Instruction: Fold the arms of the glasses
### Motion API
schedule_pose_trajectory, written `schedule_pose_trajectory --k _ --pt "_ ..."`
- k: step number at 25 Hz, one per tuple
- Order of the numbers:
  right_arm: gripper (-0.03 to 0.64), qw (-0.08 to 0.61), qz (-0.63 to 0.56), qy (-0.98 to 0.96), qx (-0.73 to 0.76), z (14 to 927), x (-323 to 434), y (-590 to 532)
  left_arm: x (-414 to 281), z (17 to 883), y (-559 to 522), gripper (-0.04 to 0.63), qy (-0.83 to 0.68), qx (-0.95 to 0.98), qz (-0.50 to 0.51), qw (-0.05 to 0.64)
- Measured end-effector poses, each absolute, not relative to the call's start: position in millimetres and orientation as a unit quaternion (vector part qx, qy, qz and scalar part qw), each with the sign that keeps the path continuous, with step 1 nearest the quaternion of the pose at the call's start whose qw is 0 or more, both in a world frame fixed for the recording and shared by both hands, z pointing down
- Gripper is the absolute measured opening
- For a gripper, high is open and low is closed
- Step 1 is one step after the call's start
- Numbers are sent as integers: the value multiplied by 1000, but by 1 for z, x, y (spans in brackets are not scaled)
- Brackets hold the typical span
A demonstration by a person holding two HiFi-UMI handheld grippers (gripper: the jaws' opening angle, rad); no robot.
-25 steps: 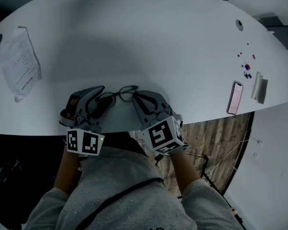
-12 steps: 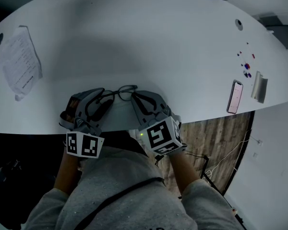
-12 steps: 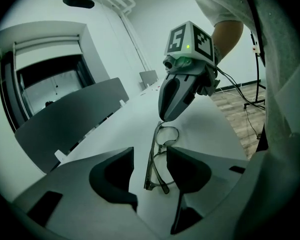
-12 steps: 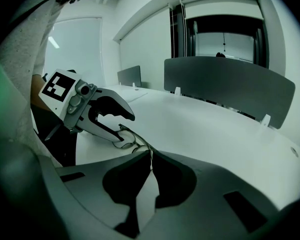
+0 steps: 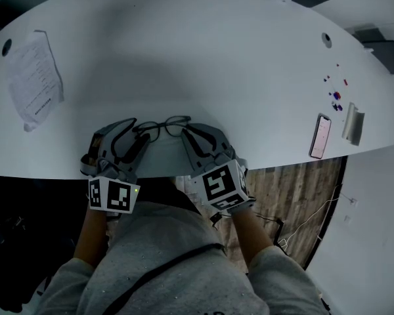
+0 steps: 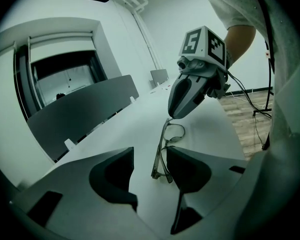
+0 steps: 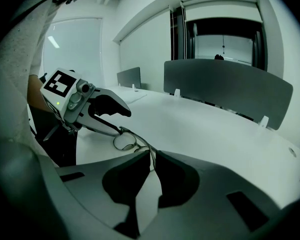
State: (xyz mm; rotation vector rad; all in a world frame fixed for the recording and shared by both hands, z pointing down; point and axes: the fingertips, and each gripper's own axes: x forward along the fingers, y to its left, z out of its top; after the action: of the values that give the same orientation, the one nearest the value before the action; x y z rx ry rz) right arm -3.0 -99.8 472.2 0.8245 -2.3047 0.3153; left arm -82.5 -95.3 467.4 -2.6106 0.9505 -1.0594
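1. A white curved table point(image 5: 217, 58) fills the head view from above.
2. The person's grey-sleeved body point(image 5: 164, 254) stands at the table's six o'clock edge, with a gripper in each hand.
3. The left gripper point(image 5: 139, 128) lies at nine o'clock from the glasses point(image 5: 165, 126). Its tongs stand wide. In its own view the near end of the frame sits in the gap, close by the right-hand jaw, and nothing is pinched.
4. The right gripper point(image 5: 186, 133) lies at three o'clock from the glasses. Its tongs are narrow, pinched on the thin frame end, which shows between the pads in its own view.
5. A printed paper sheet point(image 5: 34, 77) lies at ten o'clock from the glasses, well apart from them, near the table's left rim.
6. A phone point(image 5: 321, 135) lies at three o'clock, near the right rim, with a flat grey piece point(image 5: 353, 125) just beside it.
7. The glasses rest on the table near its six o'clock edge, between the two grippers, lenses toward twelve o'clock.
8. Small coloured bits point(image 5: 336, 97) are scattered at twelve o'clock from the phone.
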Motion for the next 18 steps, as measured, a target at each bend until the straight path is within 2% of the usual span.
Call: schedule_pose_trajectory --k 9,11,14,18 --pt "31 297 107 -888 336 451 0 -94 -88 449 -82 216 364 -883 -294 22" --pt "30 286 103 -891 337 445 -1 -88 -88 440 -78 180 373 -887 -272 15" --pt "29 268 104 -898 332 435 -5 -74 -86 429 -68 89 387 -890 -242 6" --pt "29 241 114 -904 334 420 -7 -54 -75 414 -47 36 382 -898 -217 2"
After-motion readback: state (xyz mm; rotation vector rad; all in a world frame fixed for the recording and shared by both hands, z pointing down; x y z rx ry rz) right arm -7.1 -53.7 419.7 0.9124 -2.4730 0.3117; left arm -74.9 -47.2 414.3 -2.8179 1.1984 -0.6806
